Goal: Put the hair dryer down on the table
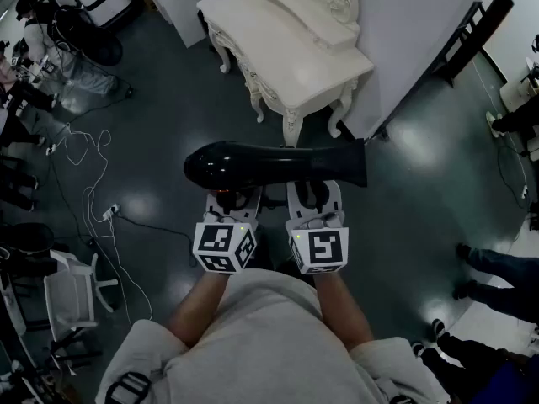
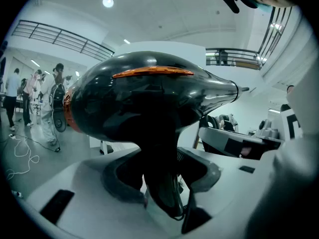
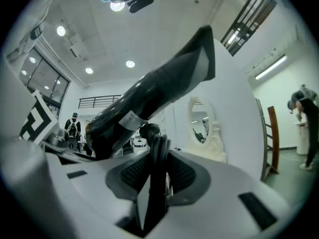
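A: What has the left claw [image 2: 162, 176] got?
B: Its jaws stand wide, clamped on the handle of the glossy black hair dryer [image 1: 269, 164], whose bulbous end is to the left.
A: And where is the dryer?
B: In the air, lying level across both claws above the dark floor [image 1: 160, 116], short of the white carved dressing table [image 1: 286, 53].
A: The right claw [image 3: 157, 176]?
B: Jaws closer together, pinched on the dryer's folded black cord [image 3: 158, 148], under the flat end.
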`<state>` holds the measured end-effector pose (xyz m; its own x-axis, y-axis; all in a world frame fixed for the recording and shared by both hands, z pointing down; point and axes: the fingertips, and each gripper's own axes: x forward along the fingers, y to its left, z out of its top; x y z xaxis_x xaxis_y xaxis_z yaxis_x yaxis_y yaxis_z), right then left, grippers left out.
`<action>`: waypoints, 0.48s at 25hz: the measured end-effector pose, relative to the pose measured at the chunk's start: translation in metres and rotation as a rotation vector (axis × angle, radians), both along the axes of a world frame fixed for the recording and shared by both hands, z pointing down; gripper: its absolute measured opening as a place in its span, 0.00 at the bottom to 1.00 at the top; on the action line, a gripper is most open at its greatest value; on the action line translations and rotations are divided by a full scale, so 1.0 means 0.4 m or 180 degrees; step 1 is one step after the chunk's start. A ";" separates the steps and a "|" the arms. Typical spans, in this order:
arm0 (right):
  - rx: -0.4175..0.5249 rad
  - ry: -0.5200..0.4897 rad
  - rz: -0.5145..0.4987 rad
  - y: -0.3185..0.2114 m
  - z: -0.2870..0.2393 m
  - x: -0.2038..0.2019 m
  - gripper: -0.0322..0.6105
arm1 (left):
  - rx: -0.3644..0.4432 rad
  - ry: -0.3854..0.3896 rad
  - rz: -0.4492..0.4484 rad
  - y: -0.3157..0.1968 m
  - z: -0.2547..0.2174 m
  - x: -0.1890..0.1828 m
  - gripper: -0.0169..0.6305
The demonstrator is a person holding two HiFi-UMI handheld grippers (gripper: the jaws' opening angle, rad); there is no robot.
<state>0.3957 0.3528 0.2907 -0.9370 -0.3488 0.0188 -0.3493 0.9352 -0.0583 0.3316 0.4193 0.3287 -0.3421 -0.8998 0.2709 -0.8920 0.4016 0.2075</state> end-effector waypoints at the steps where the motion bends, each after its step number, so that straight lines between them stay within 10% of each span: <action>1: -0.0001 0.0000 -0.0007 0.002 0.002 -0.006 0.21 | -0.0005 -0.0013 -0.0004 0.003 0.001 -0.005 0.33; 12: -0.0010 0.0009 -0.0100 0.024 0.012 -0.109 0.21 | -0.0022 -0.0004 -0.0128 0.033 0.018 -0.104 0.33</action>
<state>0.3521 0.3624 0.2956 -0.9474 -0.3192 0.0226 -0.3200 0.9455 -0.0605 0.2900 0.4323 0.3359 -0.3781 -0.8835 0.2765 -0.8754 0.4384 0.2035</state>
